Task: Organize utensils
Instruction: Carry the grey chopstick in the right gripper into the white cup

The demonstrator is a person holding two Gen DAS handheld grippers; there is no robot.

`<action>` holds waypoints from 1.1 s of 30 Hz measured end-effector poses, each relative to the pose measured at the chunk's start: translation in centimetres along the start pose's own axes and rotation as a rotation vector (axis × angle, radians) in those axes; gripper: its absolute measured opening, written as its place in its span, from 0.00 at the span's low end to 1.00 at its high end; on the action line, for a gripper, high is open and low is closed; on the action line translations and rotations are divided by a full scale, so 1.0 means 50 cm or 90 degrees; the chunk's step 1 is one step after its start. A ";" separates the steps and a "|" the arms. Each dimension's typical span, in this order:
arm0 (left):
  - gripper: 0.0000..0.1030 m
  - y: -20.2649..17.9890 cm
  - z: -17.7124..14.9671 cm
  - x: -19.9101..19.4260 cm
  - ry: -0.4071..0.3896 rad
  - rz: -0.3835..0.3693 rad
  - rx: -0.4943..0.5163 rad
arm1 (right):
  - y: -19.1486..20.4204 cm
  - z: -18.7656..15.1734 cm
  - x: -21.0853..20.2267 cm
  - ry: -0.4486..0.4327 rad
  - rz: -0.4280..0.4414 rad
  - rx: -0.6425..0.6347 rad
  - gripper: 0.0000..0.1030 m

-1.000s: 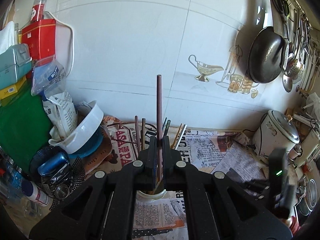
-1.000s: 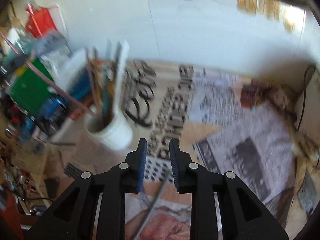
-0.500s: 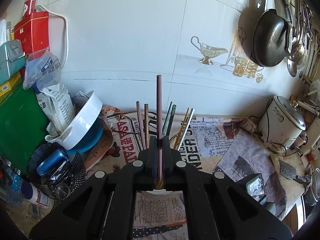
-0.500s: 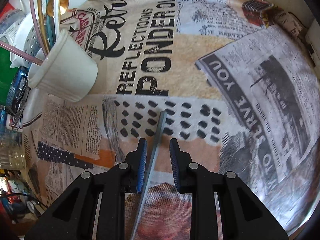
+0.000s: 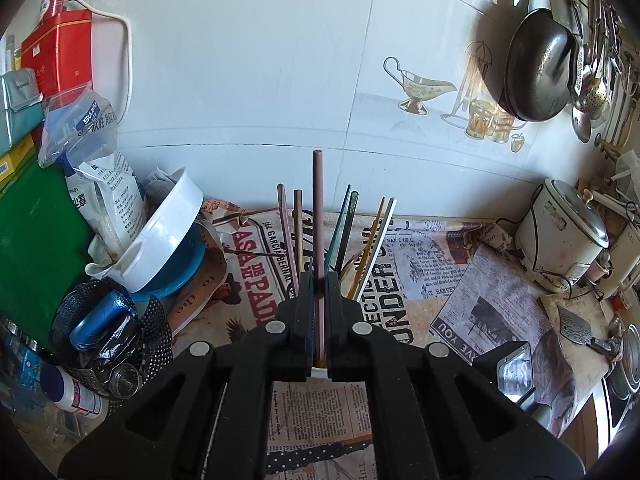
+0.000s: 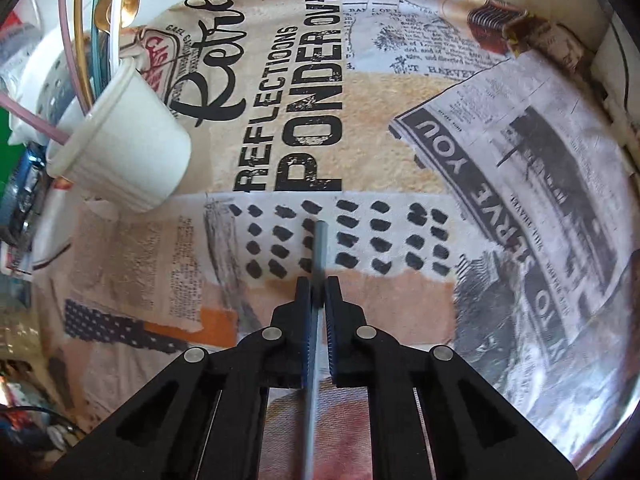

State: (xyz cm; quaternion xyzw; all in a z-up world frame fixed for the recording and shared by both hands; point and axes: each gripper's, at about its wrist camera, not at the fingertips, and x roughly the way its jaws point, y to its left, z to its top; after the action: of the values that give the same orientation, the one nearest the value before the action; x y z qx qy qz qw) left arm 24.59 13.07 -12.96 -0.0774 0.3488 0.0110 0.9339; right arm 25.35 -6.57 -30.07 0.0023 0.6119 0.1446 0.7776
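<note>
Two thin chopsticks are each clamped in a gripper. The left gripper (image 5: 319,292) is clenched on a mauve chopstick (image 5: 319,216), upright over the white cup (image 6: 120,152) of utensils; the right gripper (image 6: 319,292) is pinched on a grey chopstick (image 6: 320,248) lying on the printed cloth (image 6: 400,160). Both look light, stiff and smooth — likely to swivel if held at one end, so a grip nearer the middle seems safer.

white cup (image 5: 320,372) mostly hidden behind left claw (image 5: 319,280), grey stick (image 6: 314,360) cut off below
</note>
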 end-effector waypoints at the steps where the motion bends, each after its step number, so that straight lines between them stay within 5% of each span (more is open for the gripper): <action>1: 0.02 0.000 0.000 -0.001 0.001 0.001 0.003 | 0.005 0.003 -0.001 -0.003 0.003 0.003 0.06; 18: 0.02 0.000 0.000 -0.013 0.001 0.008 0.014 | 0.056 0.036 -0.244 -0.216 0.050 -0.024 0.06; 33: 0.02 0.002 0.017 -0.034 -0.024 0.007 0.017 | 0.095 0.090 -0.328 -0.307 0.076 -0.065 0.05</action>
State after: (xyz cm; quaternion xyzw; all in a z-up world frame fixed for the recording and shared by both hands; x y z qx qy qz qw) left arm 23.83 13.37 -11.24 -0.0630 0.3313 0.0131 0.9413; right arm 25.15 -4.98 -12.48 0.0335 0.3997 0.2158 0.8903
